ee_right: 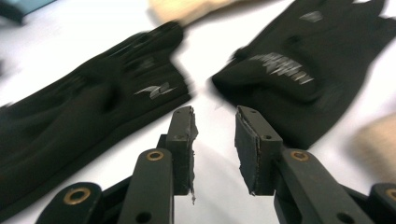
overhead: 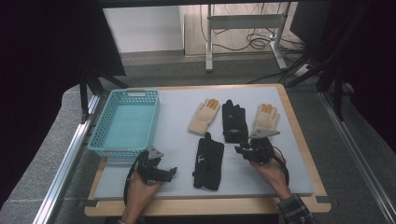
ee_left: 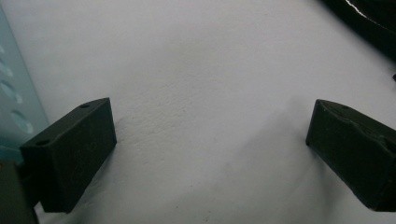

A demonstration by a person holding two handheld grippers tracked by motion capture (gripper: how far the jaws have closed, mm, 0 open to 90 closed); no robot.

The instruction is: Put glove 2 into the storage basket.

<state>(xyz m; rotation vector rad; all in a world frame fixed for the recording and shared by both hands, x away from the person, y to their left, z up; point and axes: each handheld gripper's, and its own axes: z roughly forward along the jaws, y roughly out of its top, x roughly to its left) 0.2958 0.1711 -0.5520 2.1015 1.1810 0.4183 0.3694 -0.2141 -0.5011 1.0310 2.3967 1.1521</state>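
Black gloves (ee_right: 299,70) lie on the worktop (overhead: 173,116), just ahead of the right claw (ee_right: 215,140), held slightly apart and empty; both could be snagged together. Left claw (ee_left: 210,154) is spread wide, empty.

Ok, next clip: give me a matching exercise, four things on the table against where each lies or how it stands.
Things:
1. basket
2. near black glove
3. left gripper
4. right gripper

Places or states:
A. jaws wide apart over bare mat
B. far left of the mat
C. jaws narrowly apart, nothing between
D. between the two hands

Pairs: 1-B, 2-D, 3-A, 4-C
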